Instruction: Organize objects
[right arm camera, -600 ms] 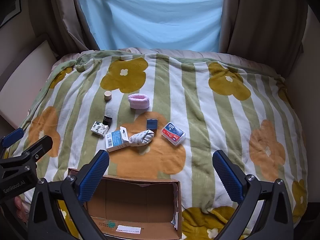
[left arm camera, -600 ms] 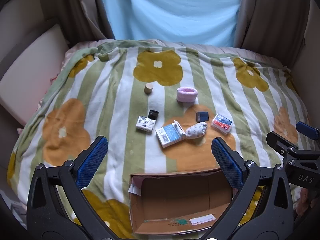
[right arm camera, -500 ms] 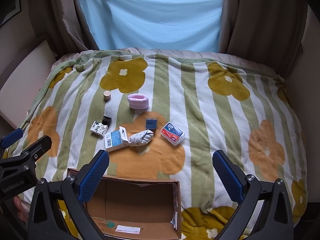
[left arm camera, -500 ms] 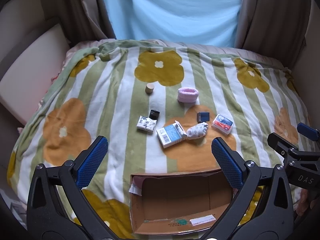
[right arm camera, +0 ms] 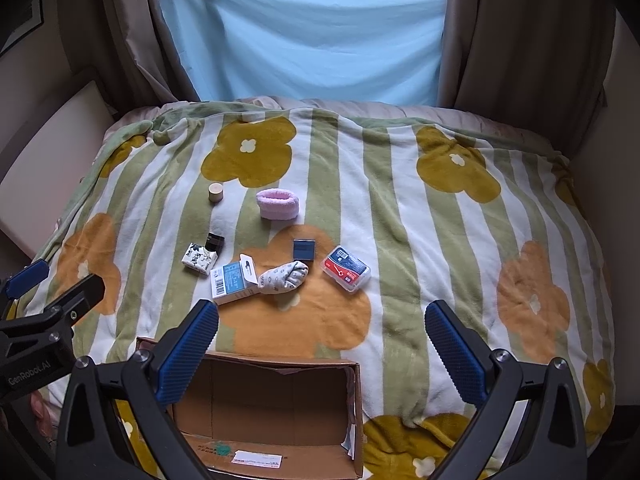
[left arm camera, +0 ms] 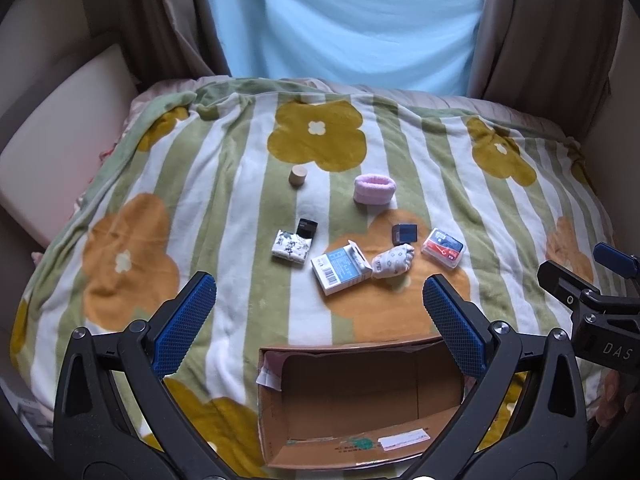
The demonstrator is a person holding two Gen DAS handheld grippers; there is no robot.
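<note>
Both grippers, left gripper [left arm camera: 318, 306] and right gripper [right arm camera: 322, 334], are hovering with fingers released, cardboard box [left arm camera: 360, 396] sitting empty, small items [left arm camera: 344, 268] all lying unsorted on the bed [left arm camera: 200, 200].

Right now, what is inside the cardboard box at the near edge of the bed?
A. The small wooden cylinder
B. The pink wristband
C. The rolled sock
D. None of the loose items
D: the cardboard box shows only its bare bottom, while the wristband, sock and wooden cylinder all lie on the blanket.
</note>
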